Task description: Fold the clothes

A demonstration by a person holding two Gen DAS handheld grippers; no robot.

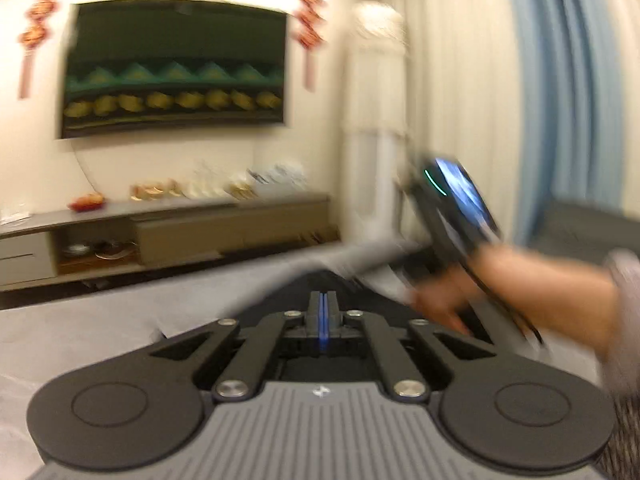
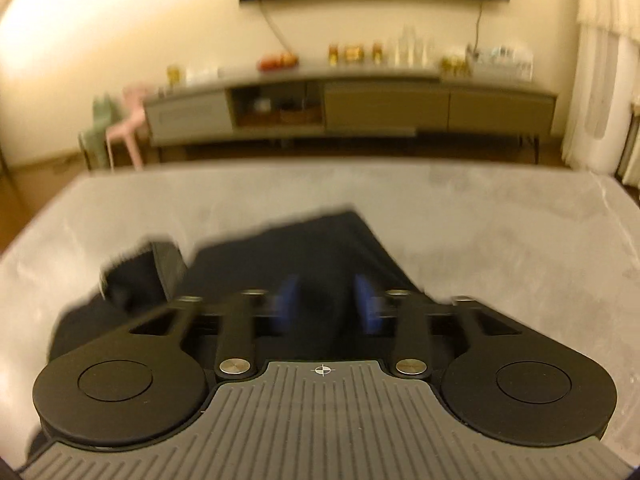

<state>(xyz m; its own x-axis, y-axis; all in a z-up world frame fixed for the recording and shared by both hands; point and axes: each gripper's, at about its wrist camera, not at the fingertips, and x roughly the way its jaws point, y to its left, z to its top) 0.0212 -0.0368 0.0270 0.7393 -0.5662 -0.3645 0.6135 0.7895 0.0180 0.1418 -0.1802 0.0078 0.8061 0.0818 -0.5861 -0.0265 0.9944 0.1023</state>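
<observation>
Dark garment [image 2: 304,248]: soft matt cloth; table cover [image 2: 500,216]: pale grey, matt, faintly mottled; right gripper [image 2: 327,300]: matt black plastic, polished metal rivets, ribbed grey housing.

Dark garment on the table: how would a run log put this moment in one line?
task: fold clothes | dark garment: on grey table | left tool: shut | right tool: open above garment

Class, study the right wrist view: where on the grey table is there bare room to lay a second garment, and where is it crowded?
Bare grey table lies right of the dark garment and beyond it, up to the far edge. A narrower bare strip runs along the left edge. The near-left is crowded: bunched garment and the open right gripper.
</observation>
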